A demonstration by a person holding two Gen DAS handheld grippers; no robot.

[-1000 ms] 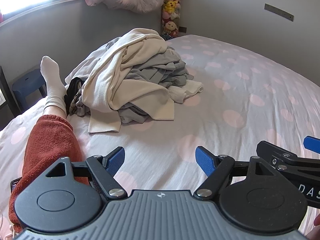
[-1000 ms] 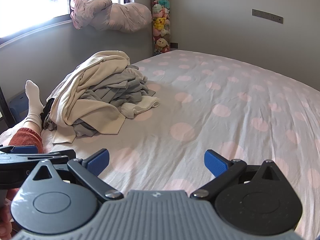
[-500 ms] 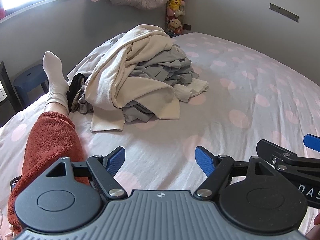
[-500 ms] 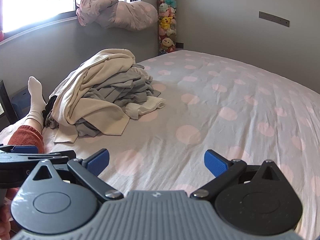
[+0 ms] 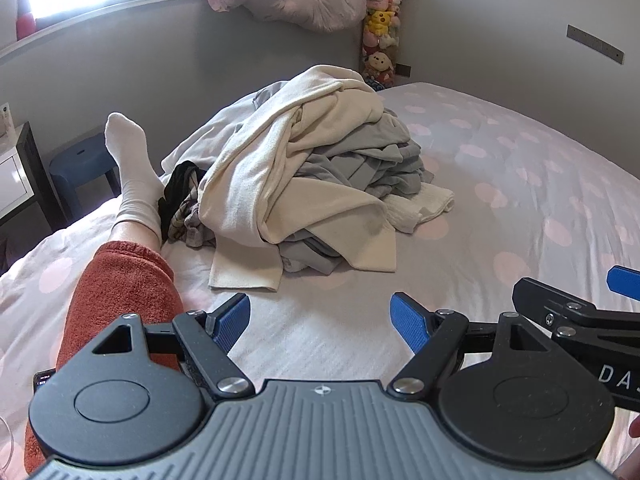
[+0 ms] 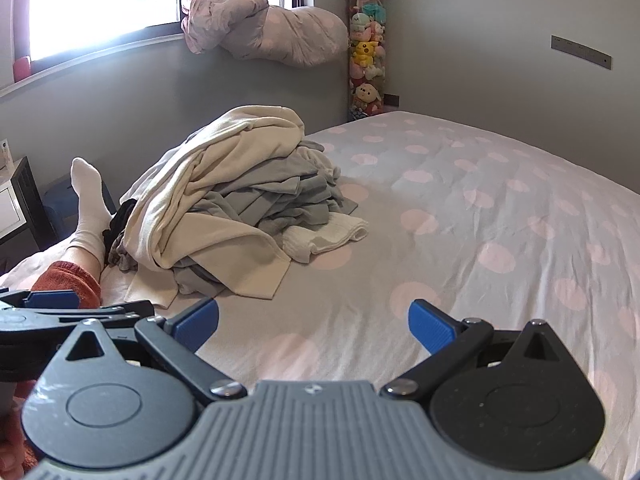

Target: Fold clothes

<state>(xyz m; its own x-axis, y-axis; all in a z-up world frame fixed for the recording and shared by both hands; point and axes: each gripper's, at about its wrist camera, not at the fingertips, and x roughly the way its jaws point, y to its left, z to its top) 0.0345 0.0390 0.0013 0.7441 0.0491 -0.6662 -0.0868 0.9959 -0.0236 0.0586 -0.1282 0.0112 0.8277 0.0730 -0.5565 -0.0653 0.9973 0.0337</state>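
A heap of unfolded clothes [image 5: 312, 184] [image 6: 228, 208] lies on the bed: a cream garment [image 5: 280, 168] on top, grey garments [image 5: 368, 164] under it, a white ribbed piece [image 5: 420, 206] at the right edge, dark items [image 5: 182, 184] at the left. My left gripper [image 5: 320, 320] hovers open over the sheet just in front of the heap, nothing between its blue pads. My right gripper [image 6: 314, 324] is also open and empty, a little nearer than the heap. The right gripper's finger [image 5: 622, 278] shows at the right of the left wrist view.
The bed [image 6: 480, 216] has a grey sheet with pink dots, bare to the right of the heap. A person's leg in a red trouser leg [image 5: 120, 292] and white sock [image 5: 132, 168] lies left of the heap. A blue stool [image 5: 80, 164], bundled bedding on the sill [image 6: 272, 36] and a soft-toy column [image 6: 366, 52] stand beyond.
Both grippers have moved forward toward the heap, which now looks larger and nearer. Both stayed open and empty.
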